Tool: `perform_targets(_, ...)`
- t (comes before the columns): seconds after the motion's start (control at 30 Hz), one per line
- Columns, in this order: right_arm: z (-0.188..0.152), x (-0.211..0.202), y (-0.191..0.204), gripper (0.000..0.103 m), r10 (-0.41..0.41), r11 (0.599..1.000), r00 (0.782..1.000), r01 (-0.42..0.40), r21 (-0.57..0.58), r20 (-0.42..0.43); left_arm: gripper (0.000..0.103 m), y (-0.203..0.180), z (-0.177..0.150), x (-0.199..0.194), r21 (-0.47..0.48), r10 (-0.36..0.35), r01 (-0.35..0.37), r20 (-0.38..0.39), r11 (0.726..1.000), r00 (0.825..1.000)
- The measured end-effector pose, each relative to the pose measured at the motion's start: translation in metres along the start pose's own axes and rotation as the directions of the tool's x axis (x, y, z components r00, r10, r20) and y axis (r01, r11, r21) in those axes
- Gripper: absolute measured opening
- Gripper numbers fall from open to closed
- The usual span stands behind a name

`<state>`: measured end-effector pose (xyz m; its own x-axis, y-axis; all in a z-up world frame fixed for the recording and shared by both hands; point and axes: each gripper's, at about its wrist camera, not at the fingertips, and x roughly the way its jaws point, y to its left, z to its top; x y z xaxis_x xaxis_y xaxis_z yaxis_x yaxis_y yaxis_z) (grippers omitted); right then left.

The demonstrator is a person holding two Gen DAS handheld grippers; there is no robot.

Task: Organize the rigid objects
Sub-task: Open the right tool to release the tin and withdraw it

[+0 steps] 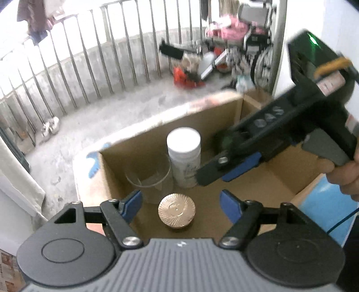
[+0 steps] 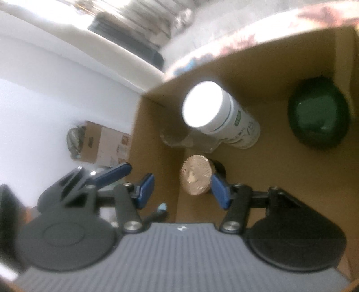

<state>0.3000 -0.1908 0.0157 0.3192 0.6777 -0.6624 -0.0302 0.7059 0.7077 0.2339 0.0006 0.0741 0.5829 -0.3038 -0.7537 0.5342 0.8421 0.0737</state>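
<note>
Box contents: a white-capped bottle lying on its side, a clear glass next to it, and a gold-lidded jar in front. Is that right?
Not quite. The bottle stands upright in the box, white cap on top, as the left wrist view shows. The glass is next to it and the gold-lidded jar is in front, as stated.

A grey concrete floor (image 1: 125, 107) runs to a metal railing (image 1: 89, 56) from nine to twelve o'clock, bright daylight behind it. A wheelchair (image 1: 255, 45) and clutter sit at one o'clock beside a white wall (image 1: 332, 20).
</note>
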Motion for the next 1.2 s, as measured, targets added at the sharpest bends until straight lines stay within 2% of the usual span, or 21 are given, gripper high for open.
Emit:
perform_targets(0.13, -0.025, -0.054, 0.009, 0.058, 0.034, 0.998, 0.996, -0.03, -0.049, 0.078, 0.08, -0.006, -0.018, -0.052, -0.043, -0.014, 0.018, 0.102, 0.999, 0.995)
perform_targets(0.27, -0.063, -0.109, 0.012, 0.06, 0.061, 0.994, 0.985, -0.045, -0.104, 0.158, 0.082, -0.024, -0.049, -0.095, -0.063, -0.06, 0.073, 0.184, 0.995, 0.981)
perform_targets(0.37, -0.101, -0.142, 0.008, 0.062, 0.076, 0.99, 0.973, -0.048, -0.132, 0.216, 0.082, -0.043, -0.076, -0.113, -0.067, -0.099, 0.117, 0.228, 0.991, 0.969)
perform_targets(0.5, -0.153, -0.161, -0.004, 0.064, 0.074, 0.991, 0.958, -0.04, -0.129, 0.276, 0.083, -0.075, -0.112, -0.112, -0.039, -0.129, 0.143, 0.251, 0.989, 0.959)
perform_targets(0.67, -0.215, -0.141, -0.031, 0.064, 0.045, 0.997, 0.947, -0.022, -0.075, 0.319, 0.082, -0.105, -0.147, -0.082, -0.043, -0.165, 0.176, 0.192, 0.983, 0.967)
perform_targets(0.77, -0.233, -0.108, -0.041, 0.062, 0.033, 0.999, 0.95, -0.018, -0.05, 0.31, 0.081, -0.114, -0.158, -0.056, -0.079, -0.185, 0.197, 0.146, 0.977, 0.972)
perform_targets(0.97, -0.232, -0.07, -0.041, 0.05, 0.0, 0.999, 0.968, 0.011, -0.042, 0.252, 0.073, -0.118, -0.166, -0.012, -0.131, -0.197, 0.203, 0.062, 0.97, 0.978)
perform_targets(1.07, -0.226, -0.054, -0.036, 0.046, -0.028, 0.996, 0.974, 0.045, -0.073, 0.225, 0.073, -0.115, -0.169, 0.0, -0.167, -0.195, 0.197, 0.028, 0.966, 0.98)
perform_targets(1.2, -0.218, -0.034, -0.032, 0.039, -0.071, 0.991, 0.98, 0.091, -0.099, 0.185, 0.073, -0.115, -0.166, 0.007, -0.171, -0.191, 0.19, 0.011, 0.967, 0.982)
